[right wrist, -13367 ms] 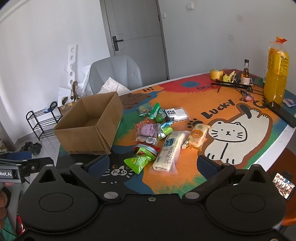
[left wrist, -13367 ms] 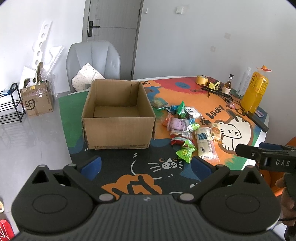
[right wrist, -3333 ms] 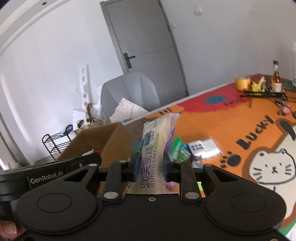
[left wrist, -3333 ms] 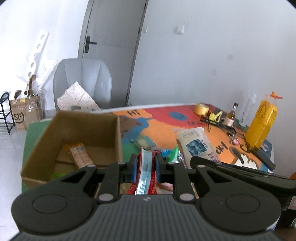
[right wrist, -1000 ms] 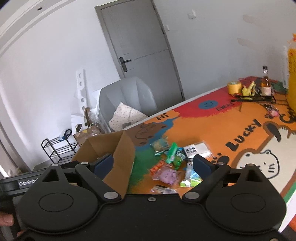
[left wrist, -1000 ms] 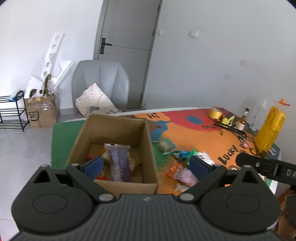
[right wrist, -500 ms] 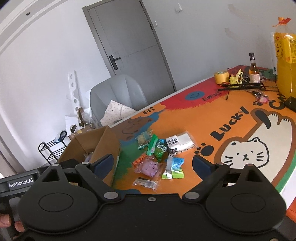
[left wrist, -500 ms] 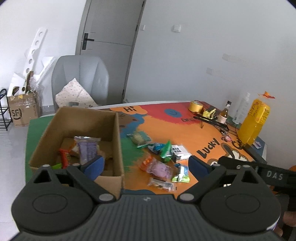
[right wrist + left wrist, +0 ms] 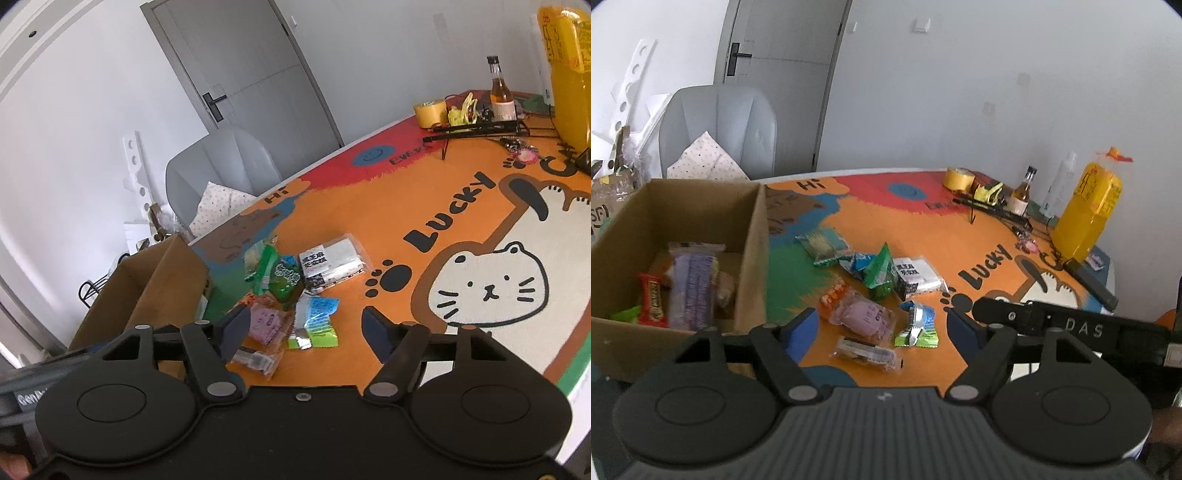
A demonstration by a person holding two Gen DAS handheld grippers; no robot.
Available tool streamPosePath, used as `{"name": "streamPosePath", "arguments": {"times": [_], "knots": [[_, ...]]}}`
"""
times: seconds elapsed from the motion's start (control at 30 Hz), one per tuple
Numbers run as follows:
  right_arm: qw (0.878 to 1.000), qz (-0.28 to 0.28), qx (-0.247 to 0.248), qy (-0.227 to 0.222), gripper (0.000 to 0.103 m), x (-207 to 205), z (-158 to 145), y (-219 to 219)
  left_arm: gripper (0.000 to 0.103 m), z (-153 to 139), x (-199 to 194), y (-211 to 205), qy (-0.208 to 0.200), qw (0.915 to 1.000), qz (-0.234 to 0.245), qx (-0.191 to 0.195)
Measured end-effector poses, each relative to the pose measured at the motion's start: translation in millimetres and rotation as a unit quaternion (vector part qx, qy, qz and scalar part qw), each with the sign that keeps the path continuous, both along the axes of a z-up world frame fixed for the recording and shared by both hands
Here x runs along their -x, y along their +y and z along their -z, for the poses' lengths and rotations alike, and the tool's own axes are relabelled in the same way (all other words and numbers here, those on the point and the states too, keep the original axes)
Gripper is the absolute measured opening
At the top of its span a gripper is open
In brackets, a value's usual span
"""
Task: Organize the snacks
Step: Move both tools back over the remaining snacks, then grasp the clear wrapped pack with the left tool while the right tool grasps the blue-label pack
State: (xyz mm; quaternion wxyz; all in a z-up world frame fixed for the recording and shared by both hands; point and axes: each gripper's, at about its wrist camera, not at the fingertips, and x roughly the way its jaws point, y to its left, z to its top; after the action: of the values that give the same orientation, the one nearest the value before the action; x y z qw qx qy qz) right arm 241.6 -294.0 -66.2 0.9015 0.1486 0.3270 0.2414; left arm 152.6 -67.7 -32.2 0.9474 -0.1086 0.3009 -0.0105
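On table (image 9: 960, 236), loose snacks (image 9: 882, 273), both grippers (image 9: 882, 328) (image 9: 301, 330) closing on nothing, box (image 9: 753, 236) contents visible from left wrist only.

I saw a brown box (image 9: 753, 258) on an orange mat (image 9: 388, 206) patterned with a white cat (image 9: 487, 288) and black "Lucky" lettering. Snacks were a purple pouch (image 9: 864, 317), a green packet (image 9: 881, 273) and a blue-and-green wrapper (image 9: 316, 321). The jug (image 9: 1086, 218) was yellow.

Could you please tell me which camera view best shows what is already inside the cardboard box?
The left wrist view: it looks into the cardboard box, showing its packets. The right wrist view shows only the box's outer wall and rim.
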Motion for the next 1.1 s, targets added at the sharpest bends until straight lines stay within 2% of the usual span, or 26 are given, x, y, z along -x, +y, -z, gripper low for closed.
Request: {"name": "streamPosePath", "arguments": {"times": [0.2, 0.53, 0.73, 0.93, 1.03, 1.1], "knots": [[1.0, 0.003, -0.01, 0.014, 0.065, -18, 13, -7, 0.071, 20, -18, -7, 0.021, 0.9998, 0.003, 0.0], [0.999, -0.01, -0.023, 0.043, 0.065, -39, 34, -1, 0.069, 56, -41, -10, 0.043, 0.9982, -0.035, -0.025], [0.999, -0.028, -0.014, 0.043, 0.065, -49, 42, 11, 0.07, 72, -51, -10, 0.066, 0.997, -0.03, -0.026], [0.998, -0.036, 0.01, 0.044, 0.066, -55, 47, 26, 0.069, 77, -49, -14, 0.059, 0.9966, -0.028, -0.049], [0.998, -0.042, 0.021, 0.046, 0.065, -55, 50, 34, 0.06, 76, -47, -13, 0.057, 0.9969, -0.027, -0.048], [0.998, -0.038, 0.028, 0.049, 0.06, -55, 52, 37, 0.053, 75, -46, -12, 0.056, 0.9972, -0.025, -0.043]]}}
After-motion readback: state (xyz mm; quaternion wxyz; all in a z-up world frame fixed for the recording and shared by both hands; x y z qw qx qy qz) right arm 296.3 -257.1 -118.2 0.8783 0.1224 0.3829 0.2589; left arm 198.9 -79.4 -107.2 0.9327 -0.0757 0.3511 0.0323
